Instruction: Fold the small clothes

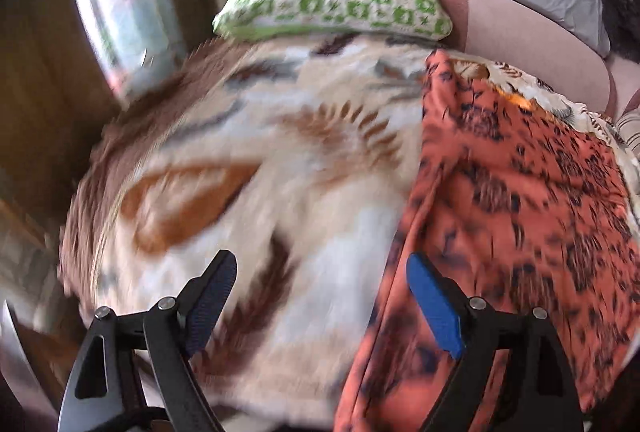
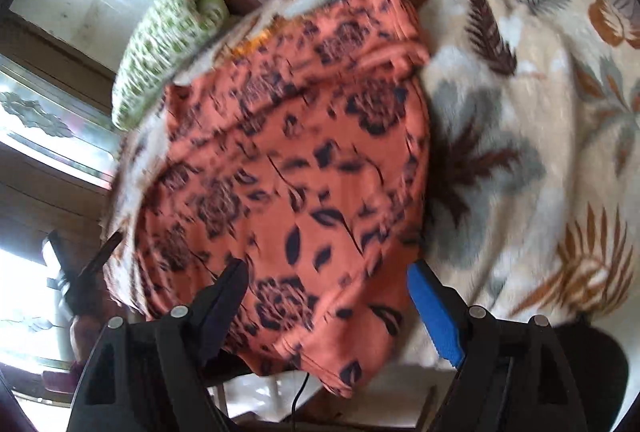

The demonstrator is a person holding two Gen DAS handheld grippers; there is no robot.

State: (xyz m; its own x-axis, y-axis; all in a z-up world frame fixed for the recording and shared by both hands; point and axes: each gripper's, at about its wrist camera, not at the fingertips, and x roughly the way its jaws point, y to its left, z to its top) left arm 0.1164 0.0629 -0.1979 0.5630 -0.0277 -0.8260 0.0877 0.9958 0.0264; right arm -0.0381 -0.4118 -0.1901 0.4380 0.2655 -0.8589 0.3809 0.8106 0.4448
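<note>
Left gripper: the left gripper (image 1: 320,284) hangs wide apart at the bottom of its own view, dark finger on the left, blue pad (image 1: 434,306) on the right, and nothing sits between them.
Under the left gripper: the gap looks down on the cream leaf-print blanket (image 1: 248,160), while the blue pad overlaps the near edge of the cloth in the frame; whether it touches, I cannot tell through the blur.
Right gripper: the right gripper (image 2: 328,284) also stands wide, low in its view, with no cloth pinched in it.
Garment: there it is, the orange floral garment (image 2: 288,160), lying spread on the blanket and filling the centre of the right wrist view, its near hem drooping towards the bottom of the frame between the two fingers.
Garment, other view: in the left wrist view the same orange floral garment (image 1: 520,192) takes up the right side, top to bottom.
Folds: ridges of gathered cloth run along its upper right edge in the right wrist view.
Blanket: the leaf-print blanket (image 2: 520,136) covers the whole right half there.
Pillow: a green-and-white patterned pillow (image 1: 336,6) rests at the far edge of the blanket, upper centre in the left wrist view; upper left in the other (image 2: 168,48).
Beyond: a pinkish cushion (image 1: 512,28) lies just right of the pillow.
Sharpness: both views are smeared, the left one most.
</note>
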